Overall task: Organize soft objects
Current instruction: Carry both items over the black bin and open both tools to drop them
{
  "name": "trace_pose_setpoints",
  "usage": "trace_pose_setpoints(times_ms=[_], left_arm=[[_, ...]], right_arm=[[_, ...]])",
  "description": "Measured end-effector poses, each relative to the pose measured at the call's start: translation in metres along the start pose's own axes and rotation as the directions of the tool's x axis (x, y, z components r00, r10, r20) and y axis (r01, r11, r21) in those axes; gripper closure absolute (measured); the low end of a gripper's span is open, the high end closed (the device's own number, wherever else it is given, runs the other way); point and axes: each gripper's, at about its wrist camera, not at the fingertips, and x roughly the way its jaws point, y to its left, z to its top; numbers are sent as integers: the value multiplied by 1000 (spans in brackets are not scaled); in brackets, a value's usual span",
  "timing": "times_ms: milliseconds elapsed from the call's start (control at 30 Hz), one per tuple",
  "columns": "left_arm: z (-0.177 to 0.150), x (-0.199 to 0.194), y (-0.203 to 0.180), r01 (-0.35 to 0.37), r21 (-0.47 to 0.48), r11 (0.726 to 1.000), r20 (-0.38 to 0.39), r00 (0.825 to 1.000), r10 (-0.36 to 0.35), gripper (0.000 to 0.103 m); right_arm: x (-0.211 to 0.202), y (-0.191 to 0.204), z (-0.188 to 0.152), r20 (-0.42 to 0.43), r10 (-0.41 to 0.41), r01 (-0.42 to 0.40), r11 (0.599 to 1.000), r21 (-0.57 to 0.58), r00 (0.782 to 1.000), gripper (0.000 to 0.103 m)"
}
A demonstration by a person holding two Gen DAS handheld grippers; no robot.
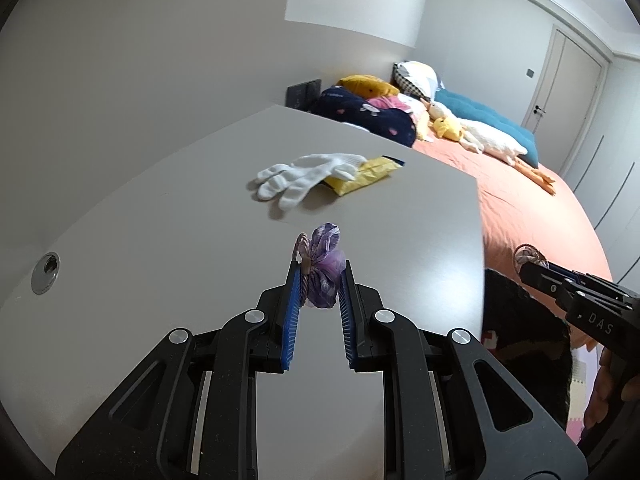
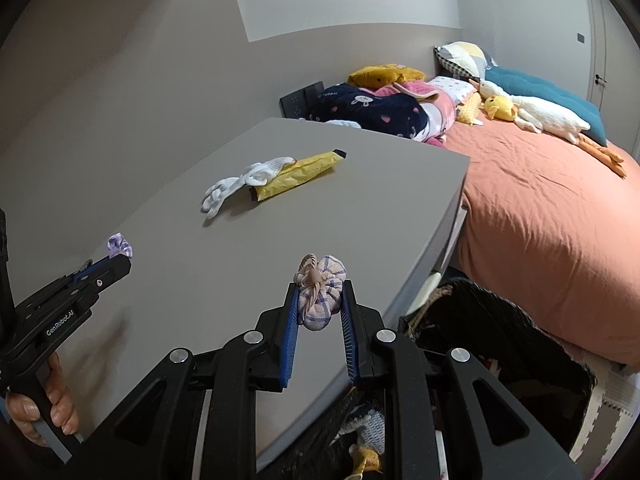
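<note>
Clamped between the jaws of the left gripper (image 1: 319,280): a purple scrunchie (image 1: 326,270), pinched together with a thin twisted hair tie (image 1: 303,249), both held clear above the grey bench (image 1: 192,216). Clamped between the jaws of the right gripper (image 2: 319,294): a pale checked scrunchie (image 2: 322,294) with a beige twisted hair tie (image 2: 310,274) across it, held over the near right edge of the bench. Just below and to the right of that edge, on the floor, a dark basket (image 2: 520,320) with a few soft items already inside.

Farther out on the bench, well apart from both grippers: a white knit glove (image 1: 304,178) lying partly over a yellow padded pouch (image 1: 366,174), the two touching. Beyond the bench, a bed (image 2: 540,208) with plush toys and pillows.

Judged as the carry step, both loads lifted and not yet dropped. Next move likely calls for swinging each gripper over the basket opening and parting the jaws fully, since the hair ties may snag on the ribbed pads. Glove and pouch left for afterwards.
</note>
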Motion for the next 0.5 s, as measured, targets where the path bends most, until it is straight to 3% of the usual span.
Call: trace_pose_setpoints(times_ms=[500], left_arm=[[-22,-17,-46,58,55,997,0,998,-58,85]], right_arm=[[-46,-30,-36,41,-30,28,998,53,999,81]])
